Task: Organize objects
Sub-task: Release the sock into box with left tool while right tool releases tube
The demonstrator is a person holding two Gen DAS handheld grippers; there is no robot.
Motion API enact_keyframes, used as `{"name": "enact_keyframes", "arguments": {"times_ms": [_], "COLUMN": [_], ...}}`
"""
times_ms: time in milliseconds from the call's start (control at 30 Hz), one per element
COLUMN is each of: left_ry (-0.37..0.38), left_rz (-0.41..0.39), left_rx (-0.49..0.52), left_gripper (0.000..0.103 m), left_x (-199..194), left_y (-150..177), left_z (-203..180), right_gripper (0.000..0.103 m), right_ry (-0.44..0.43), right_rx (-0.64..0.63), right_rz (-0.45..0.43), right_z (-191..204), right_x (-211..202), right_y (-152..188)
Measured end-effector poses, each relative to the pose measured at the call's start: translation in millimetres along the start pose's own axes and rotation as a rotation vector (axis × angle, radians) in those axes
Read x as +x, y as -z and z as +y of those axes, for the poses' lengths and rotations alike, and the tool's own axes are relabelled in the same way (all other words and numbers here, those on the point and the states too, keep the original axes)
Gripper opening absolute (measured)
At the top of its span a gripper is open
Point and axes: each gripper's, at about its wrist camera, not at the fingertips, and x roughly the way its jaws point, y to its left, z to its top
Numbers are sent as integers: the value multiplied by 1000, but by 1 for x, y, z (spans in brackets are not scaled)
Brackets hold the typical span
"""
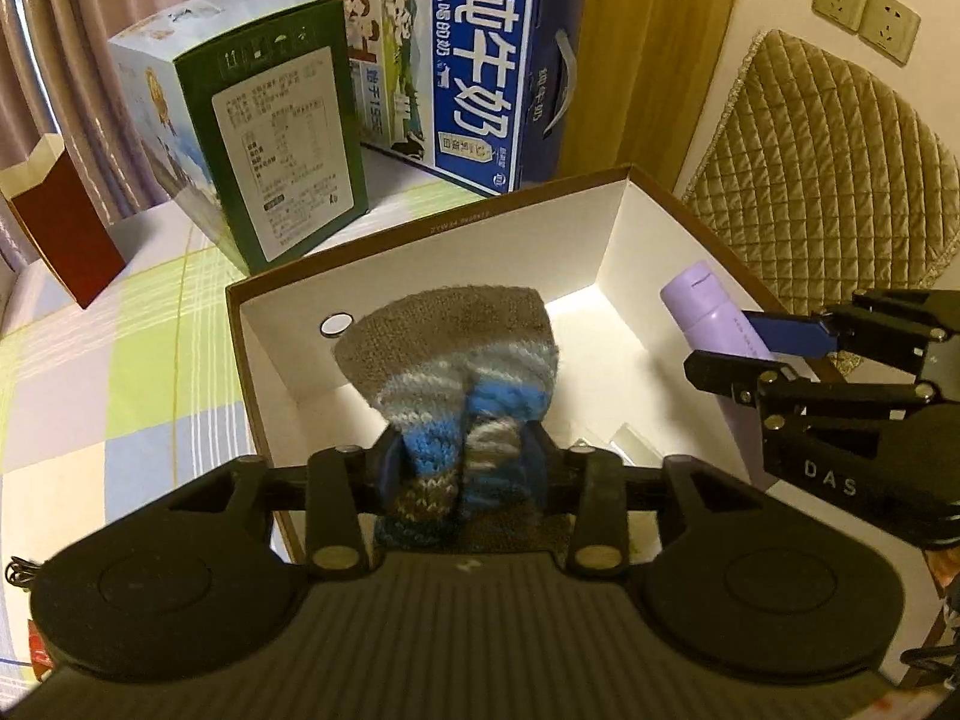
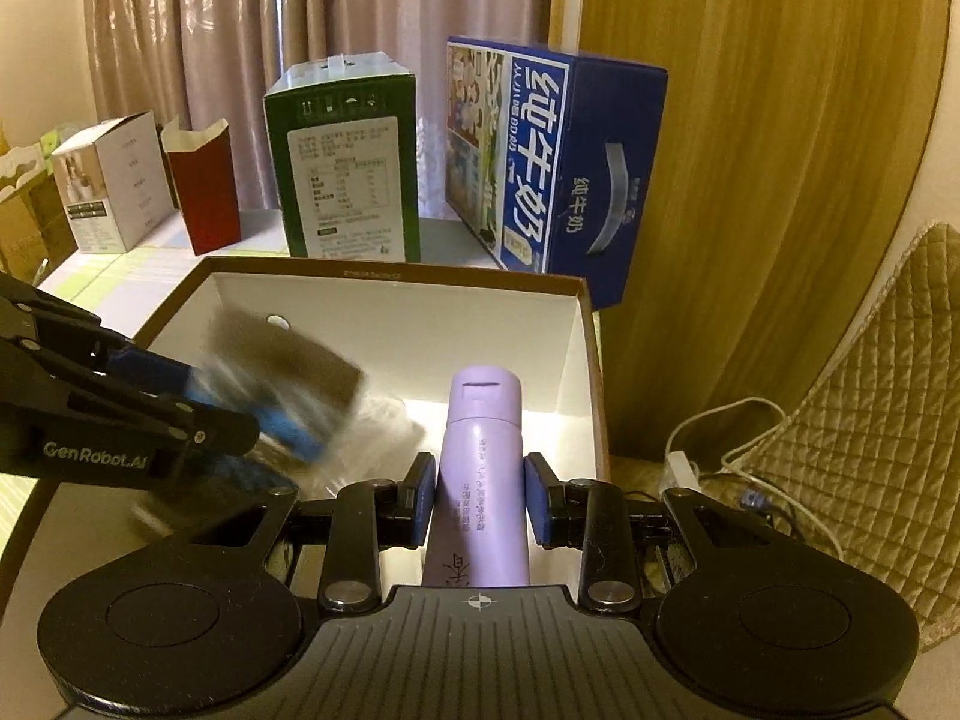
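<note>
Tilting down into the open white-lined cardboard box [image 1: 606, 228], the left gripper [image 1: 465, 468] pinches a grey-and-blue striped knitted sock [image 1: 456, 348]. Beside it, the right gripper [image 2: 480, 495] angles down likewise, clamping a lilac cylindrical bottle [image 2: 483, 456].

Domestic interior, most likely a bedroom or living room of a home. Evidence: pale pink-brown pleated curtains [image 2: 240, 60] along the back, a wood-grain panel [image 2: 750, 180] beside them, a pastel checked cloth [image 1: 120, 360] covering the work surface, a tan quilted cushion cover [image 1: 828, 180] and two cream wall sockets [image 1: 864, 12]. Household packaging stands about: a blue cardboard milk carton with a carry handle [image 2: 600, 180], a green printed carton [image 2: 348, 168], a dark red paper box [image 2: 201, 186] and an open white-lined brown cardboard box [image 2: 588, 348].
</note>
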Motion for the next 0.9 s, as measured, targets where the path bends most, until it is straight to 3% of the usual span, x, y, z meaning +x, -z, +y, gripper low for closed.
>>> {"name": "enact_keyframes", "arguments": {"times_ms": [67, 367, 500, 900], "left_ry": [3, 1, 8, 58], "left_rz": [1, -9, -12, -41], "left_rx": [6, 33, 48, 52], "left_gripper": [36, 60, 71, 90], "left_x": [2, -1, -6, -42], "left_y": [0, 0, 0, 9], "left_z": [0, 1, 0, 1], "right_gripper": [29, 30, 49, 85], "right_ry": [5, -9, -21, -80], "right_rx": [-2, 9, 37, 158], "right_rz": [1, -36, -48, -78], "right_z": [-1, -1, -2, -1], "right_x": [3, -4, -15, -65], "right_y": [-1, -7, -4, 16]}}
